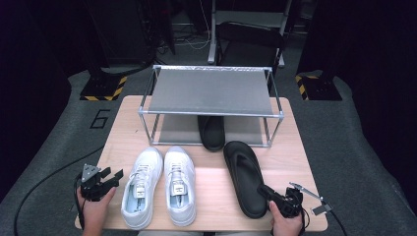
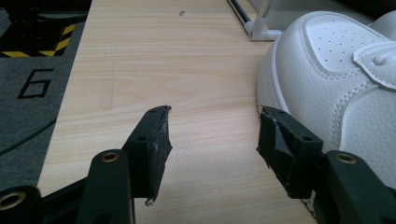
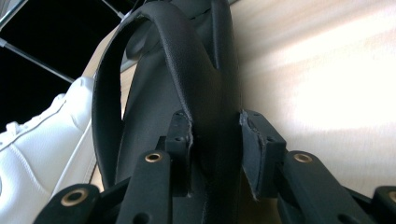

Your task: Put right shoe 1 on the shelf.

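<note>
A black flip-flop (image 1: pixel 244 172) lies on the right half of the wooden table (image 1: pixel 216 196). My right gripper (image 1: pixel 265 191) is at its heel. In the right gripper view the flip-flop (image 3: pixel 205 93) stands on edge between the jaws, and my right gripper (image 3: pixel 215 121) is shut on its sole. A pair of white sneakers stands side by side, the left sneaker (image 1: pixel 142 187) and the right sneaker (image 1: pixel 179 184). My left gripper (image 1: pixel 112 175) hovers open just left of them. In the left gripper view my left gripper (image 2: pixel 214 126) holds nothing, with the left sneaker (image 2: pixel 336 79) beside one jaw.
A metal two-shelf rack (image 1: pixel 211 91) stands at the back of the table. A second black flip-flop (image 1: pixel 211 132) lies on its lower shelf, toe poking out. Bare wood lies left of the sneakers (image 2: pixel 154 60). Cables trail off both front corners.
</note>
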Available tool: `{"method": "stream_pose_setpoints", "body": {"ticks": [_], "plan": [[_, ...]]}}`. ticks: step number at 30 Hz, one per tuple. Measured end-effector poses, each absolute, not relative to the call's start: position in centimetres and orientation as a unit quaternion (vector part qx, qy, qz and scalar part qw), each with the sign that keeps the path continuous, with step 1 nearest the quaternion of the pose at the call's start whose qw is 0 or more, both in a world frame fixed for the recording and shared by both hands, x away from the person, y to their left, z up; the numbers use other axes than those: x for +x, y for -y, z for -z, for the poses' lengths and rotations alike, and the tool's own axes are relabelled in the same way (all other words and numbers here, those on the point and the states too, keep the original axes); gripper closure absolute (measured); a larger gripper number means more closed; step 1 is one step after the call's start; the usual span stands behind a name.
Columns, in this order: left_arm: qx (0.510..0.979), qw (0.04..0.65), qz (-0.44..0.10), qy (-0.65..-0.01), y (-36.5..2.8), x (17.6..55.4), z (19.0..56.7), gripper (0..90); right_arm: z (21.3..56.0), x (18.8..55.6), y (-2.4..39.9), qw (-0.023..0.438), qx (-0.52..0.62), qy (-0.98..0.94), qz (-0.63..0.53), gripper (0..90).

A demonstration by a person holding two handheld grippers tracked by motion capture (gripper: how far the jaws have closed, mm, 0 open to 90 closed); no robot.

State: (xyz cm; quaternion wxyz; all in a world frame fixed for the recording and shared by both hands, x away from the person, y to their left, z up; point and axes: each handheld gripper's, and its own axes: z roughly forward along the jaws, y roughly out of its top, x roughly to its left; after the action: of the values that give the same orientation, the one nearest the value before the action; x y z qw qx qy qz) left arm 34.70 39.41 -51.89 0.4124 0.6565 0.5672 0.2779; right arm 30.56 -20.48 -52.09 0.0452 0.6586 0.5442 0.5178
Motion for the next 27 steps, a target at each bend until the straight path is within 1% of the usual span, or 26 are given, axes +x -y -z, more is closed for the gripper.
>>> {"method": "stream_pose_setpoints", "body": {"ticks": [18,22,26,27], "plan": [[0.66,0.409,-0.274,-0.567,-39.6,34.7,51.8,43.0,50.4,36.2,19.8,0.1,0.662,-0.535,-0.515,65.5],[0.659,0.411,-0.275,-0.567,-39.6,34.7,51.8,43.0,50.2,37.4,19.6,0.098,0.669,-0.529,-0.513,65.4],[0.661,0.409,-0.273,-0.567,-39.6,34.7,51.8,43.1,50.1,38.8,19.3,0.11,0.667,-0.534,-0.507,65.4],[0.66,0.409,-0.273,-0.567,-39.6,34.7,51.8,43.1,50.0,39.2,19.3,0.107,0.669,-0.531,-0.509,65.4]]}}
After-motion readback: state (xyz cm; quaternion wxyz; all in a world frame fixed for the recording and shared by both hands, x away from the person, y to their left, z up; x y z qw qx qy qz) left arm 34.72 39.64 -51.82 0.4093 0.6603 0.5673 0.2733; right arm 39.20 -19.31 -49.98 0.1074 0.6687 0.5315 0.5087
